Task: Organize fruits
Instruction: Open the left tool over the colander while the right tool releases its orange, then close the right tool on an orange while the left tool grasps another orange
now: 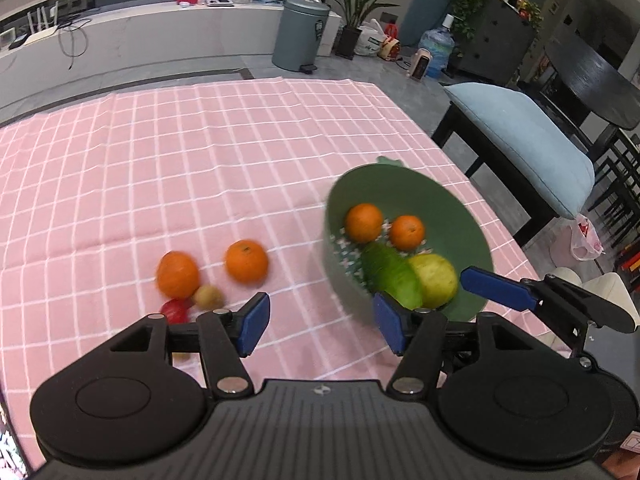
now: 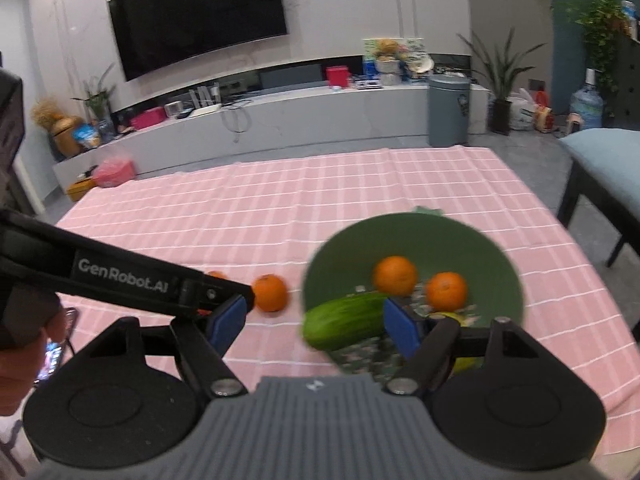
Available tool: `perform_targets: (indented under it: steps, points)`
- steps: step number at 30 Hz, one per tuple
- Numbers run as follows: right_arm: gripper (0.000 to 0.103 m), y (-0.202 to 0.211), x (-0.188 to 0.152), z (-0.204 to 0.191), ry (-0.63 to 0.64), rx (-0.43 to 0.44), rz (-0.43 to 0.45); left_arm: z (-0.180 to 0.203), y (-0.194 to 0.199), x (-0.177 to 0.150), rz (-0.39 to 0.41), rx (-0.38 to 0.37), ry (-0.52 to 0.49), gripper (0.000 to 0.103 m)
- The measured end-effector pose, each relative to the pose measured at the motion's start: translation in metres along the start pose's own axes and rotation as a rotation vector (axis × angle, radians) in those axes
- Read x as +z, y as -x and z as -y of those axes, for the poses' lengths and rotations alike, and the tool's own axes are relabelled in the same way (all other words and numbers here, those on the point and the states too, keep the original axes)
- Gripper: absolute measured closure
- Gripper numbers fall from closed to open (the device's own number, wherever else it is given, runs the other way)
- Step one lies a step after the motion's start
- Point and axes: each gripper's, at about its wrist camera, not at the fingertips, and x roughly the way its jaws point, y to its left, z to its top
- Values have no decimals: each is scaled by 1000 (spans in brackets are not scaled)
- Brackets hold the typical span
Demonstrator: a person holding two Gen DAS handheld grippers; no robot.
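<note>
A green bowl [image 1: 452, 208] on the pink checked cloth holds two oranges [image 1: 364, 223], a cucumber [image 1: 394, 276] and a yellow-green pear [image 1: 434, 280]. On the cloth to its left lie two oranges [image 1: 246, 261], a small tan fruit [image 1: 209, 297] and a red fruit [image 1: 175, 312]. My left gripper [image 1: 320, 322] is open and empty, low over the cloth between the loose fruit and the bowl. My right gripper [image 2: 316, 326] is open and empty, with the cucumber [image 2: 344, 320] just beyond its fingertips at the bowl's [image 2: 420, 236] near rim. Its finger [image 1: 496, 288] shows in the left wrist view.
The table's right edge drops to a dark bench with a pale blue cushion [image 1: 532, 144]. A grey bin [image 1: 300, 34] and a low white counter [image 1: 140, 40] stand beyond the far edge. The left gripper's arm [image 2: 120, 276] crosses the right wrist view.
</note>
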Motion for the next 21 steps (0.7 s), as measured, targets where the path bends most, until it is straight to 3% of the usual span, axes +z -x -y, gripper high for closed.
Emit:
perform_targets:
  steps: [4, 12, 21]
  points:
    - [38, -7, -8, -22, 23, 53, -9, -23, 8, -13, 17, 6, 32, 33]
    - [61, -32, -18, -53, 99, 116, -60, -69, 15, -30, 36, 23, 120, 33]
    - [71, -74, -21, -75, 198, 61, -98, -107, -4, -42, 45, 24, 204, 33]
